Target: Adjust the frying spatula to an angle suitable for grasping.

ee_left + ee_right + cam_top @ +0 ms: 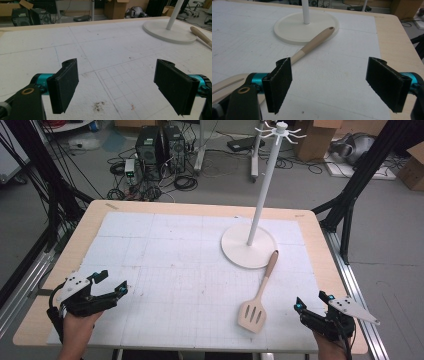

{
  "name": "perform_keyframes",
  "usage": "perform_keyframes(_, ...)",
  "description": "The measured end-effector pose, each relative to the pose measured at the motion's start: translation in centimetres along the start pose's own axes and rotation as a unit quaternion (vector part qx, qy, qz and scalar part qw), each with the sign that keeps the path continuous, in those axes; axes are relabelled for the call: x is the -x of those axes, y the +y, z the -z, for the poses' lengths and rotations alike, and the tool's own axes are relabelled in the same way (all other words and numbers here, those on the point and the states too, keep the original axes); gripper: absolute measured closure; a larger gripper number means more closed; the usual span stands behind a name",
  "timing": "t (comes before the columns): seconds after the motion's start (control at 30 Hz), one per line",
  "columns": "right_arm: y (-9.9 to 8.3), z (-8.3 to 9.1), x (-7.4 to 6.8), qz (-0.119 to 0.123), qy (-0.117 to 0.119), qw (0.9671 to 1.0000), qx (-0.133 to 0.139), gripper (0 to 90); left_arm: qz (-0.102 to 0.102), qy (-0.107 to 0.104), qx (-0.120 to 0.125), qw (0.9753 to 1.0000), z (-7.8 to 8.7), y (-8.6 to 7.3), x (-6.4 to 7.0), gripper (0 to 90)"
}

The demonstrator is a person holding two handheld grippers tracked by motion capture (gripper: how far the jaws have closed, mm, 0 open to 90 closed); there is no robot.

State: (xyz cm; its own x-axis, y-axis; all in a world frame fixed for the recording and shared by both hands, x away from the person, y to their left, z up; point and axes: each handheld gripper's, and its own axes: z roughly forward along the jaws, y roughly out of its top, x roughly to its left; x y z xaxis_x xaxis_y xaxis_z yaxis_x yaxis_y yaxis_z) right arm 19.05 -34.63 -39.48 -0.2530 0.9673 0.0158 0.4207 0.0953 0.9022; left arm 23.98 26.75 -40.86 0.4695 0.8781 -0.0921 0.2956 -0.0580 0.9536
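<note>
Both tongs are spread and hold nothing: your left tongs [111,283] at lower left, your right tongs [311,301] at lower right. Between them, nearer the right, the spatula [259,295] lies on the bench [90,227], its handle reaching the stand [248,246]. You seem about to start; next, bring the right tongs around the handle.

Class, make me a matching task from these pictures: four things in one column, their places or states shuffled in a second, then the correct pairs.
Things:
1. spatula
2. white stand
3. left gripper
4. right gripper

Places or states:
A. open, at the table's near left corner
B. upright, on a round base
C. open, just right of the slotted blade
D. lying flat, handle end resting on the round base's rim

Pairs: 1-D, 2-B, 3-A, 4-C
</note>
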Motion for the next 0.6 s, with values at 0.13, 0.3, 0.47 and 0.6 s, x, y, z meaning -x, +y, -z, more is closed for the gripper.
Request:
perform_keyframes(0.13, -0.11, 0.07, 0.13, 0.001, 0.002, 1.0000, 0.001, 20.0, 0.002, 0.003, 0.001, 1.0000, -0.15, 0.03, 0.01, 20.2)
perform_keyframes(0.3, -0.33, 0.12, 0.52, -0.010, 0.006, 0.9999, 0.000, 20.1, 0.002, 0.005, -0.001, 1.0000, -0.40, 0.08, 0.14, 20.2)
perform_keyframes(0.47, -0.22, 0.29, 0.45, -0.015, 0.029, 0.9995, 0.003, 32.2, -0.003, 0.000, -0.002, 1.0000, -0.41, 0.12, 0.18, 20.2)
perform_keyframes(0.6, 0.00, 0.02, 0.00, -0.015, 0.054, 0.9984, 0.004, 45.4, -0.006, -0.005, -0.003, 1.0000, -0.27, 0.10, 0.33, 20.3)
